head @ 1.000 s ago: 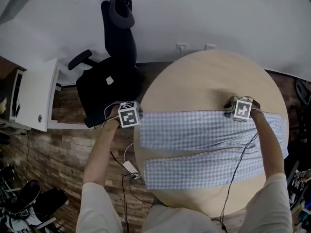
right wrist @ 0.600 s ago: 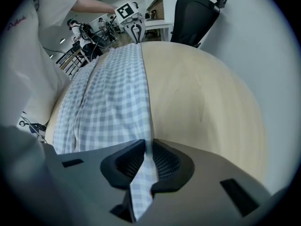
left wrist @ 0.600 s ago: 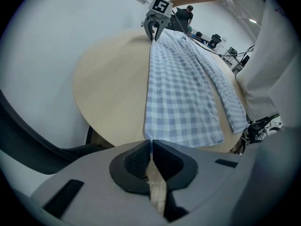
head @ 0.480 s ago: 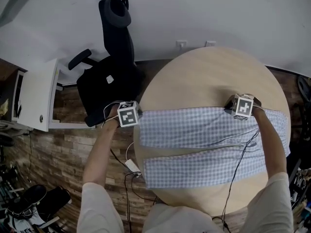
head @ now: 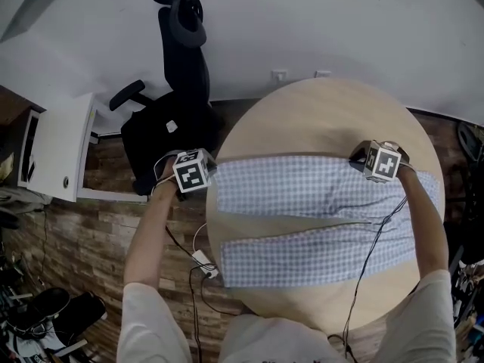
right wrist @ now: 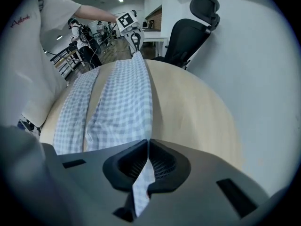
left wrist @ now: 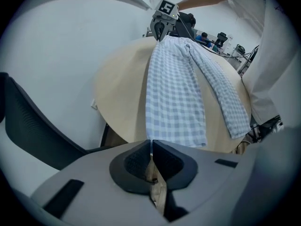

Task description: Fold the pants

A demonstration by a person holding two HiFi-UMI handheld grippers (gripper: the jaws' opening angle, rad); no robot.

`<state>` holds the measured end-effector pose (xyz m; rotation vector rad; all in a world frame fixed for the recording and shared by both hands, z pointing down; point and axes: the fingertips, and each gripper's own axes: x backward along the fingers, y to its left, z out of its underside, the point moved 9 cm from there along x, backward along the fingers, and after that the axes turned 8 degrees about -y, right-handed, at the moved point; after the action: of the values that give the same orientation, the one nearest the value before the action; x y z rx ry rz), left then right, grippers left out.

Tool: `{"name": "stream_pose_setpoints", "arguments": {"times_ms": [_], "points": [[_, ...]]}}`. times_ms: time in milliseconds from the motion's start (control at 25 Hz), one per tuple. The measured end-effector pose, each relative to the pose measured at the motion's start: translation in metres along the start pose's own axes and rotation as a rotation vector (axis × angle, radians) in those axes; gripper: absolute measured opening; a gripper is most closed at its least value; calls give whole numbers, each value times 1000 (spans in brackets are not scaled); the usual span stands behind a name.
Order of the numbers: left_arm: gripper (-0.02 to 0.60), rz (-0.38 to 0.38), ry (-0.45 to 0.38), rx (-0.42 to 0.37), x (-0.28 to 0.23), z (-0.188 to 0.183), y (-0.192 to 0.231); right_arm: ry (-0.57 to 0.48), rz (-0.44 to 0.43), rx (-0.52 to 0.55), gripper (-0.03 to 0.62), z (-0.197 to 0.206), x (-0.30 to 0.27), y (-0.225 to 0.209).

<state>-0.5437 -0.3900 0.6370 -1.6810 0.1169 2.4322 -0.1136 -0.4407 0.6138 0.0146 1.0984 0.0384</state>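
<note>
Across the round wooden table (head: pixel 325 112), checked pants (head: pixel 302 191) span both grippers: left gripper (left wrist: pixel 151 149) pinching one end, right gripper (right wrist: pixel 147 149), jaws just closed, pinching the other.

A round tabletop (head: pixel 325 119) of pale wood fills the centre and right of the head view. One thing lies on it: a pair of blue-and-white checked pants (head: pixel 302 191), spread sideways across the middle of the frame. The two legs run as two horizontal bands, one above the other, from the tabletop's left rim to its right rim. A narrow wedge of bare wood shows between the bands, widest at the left. Bare wood also shows across the whole upper half and in a curved strip along the bottom edge.
</note>
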Motion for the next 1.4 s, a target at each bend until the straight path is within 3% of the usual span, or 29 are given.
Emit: {"name": "stream_pose_setpoints", "arguments": {"times_ms": [240, 600, 800, 1040, 1160, 1400], "points": [[41, -143, -50, -15, 52, -18, -7, -38, 154, 40, 38, -4, 38, 16], [43, -377, -133, -61, 112, -30, -73, -141, 402, 189, 38, -23, 97, 92], [42, -427, -139, -70, 99, -19, -157, -138, 412, 236, 37, -10, 95, 166], [42, -355, -117, 17, 67, -2, -241, -106, 347, 257, 37, 9, 80, 231], [43, -352, -121, 53, 65, -1, -267, -110, 333, 236, 37, 18, 80, 251], [43, -374, -91, 34, 78, 0, -290, -118, 322, 257, 38, 24, 82, 284]]}}
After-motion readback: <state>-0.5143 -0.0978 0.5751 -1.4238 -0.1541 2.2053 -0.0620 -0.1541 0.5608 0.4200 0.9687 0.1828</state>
